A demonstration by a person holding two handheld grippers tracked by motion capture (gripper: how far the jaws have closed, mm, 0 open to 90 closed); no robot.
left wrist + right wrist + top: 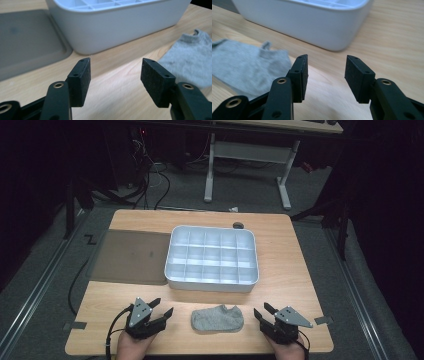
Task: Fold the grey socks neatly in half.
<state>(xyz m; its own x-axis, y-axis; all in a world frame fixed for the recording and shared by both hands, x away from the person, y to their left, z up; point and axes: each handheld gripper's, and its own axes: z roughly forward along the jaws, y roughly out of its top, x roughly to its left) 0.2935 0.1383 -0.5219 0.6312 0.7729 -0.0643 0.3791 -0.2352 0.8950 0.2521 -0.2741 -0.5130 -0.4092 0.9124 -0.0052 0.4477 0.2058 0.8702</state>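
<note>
A grey ankle sock (218,318) lies flat near the front edge of the wooden table (295,270), between the two grippers. Behind it stands a white tray (212,285) divided into several compartments, all bare. My left gripper (161,307) rests open to the sock's left, nothing between its pads. My right gripper (264,310) rests open to the sock's right. In the left gripper view the open gripper (115,72) faces the tray wall (112,30), with the sock (192,62) at right. The right gripper view has the gripper (325,71) open, the sock (244,67) at left, the tray (312,22) ahead.
A flat grey lid or mat (132,256) lies left of the tray on the table. A round cable hole (238,225) sits at the table's far edge. Another desk's white legs (285,180) and cables stand on the floor beyond.
</note>
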